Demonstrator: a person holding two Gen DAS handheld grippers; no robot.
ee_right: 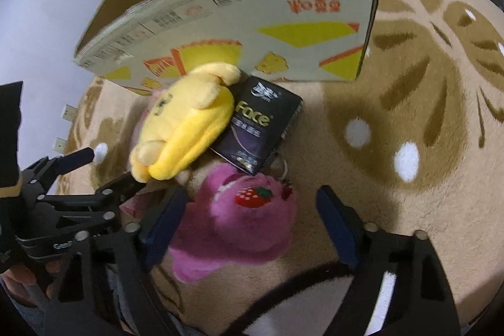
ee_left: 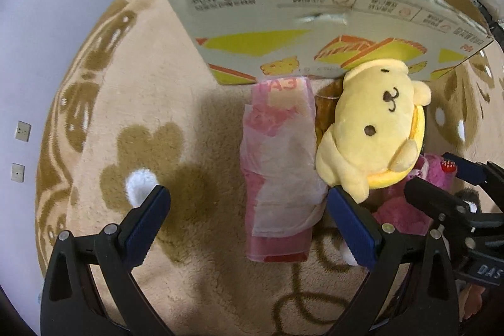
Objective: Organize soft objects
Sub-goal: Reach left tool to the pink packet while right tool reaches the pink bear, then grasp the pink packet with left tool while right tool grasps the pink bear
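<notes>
Straddling a fuzzy pink strawberry plush (ee_right: 239, 225), the right gripper (ee_right: 252, 216) gapes, gripping nothing.

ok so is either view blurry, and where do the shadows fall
Left wrist view: cardboard box rim slightly smeared, yellow plush sharp, gripper shadow dark on the rug. Right wrist view: box print softly blurred, pink plush crisp, shadow across the rug at right; fisheye bends both.

Open-jawed, the right gripper (ee_right: 249, 225) straddles a fuzzy pink plush toy with a stitched strawberry (ee_right: 239, 225) on a beige patterned rug (ee_right: 409, 103). A yellow plush dog (ee_right: 186, 125) overlaps a black "Face" packet (ee_right: 261, 134) beside a printed cardboard box (ee_right: 252, 18).
</notes>
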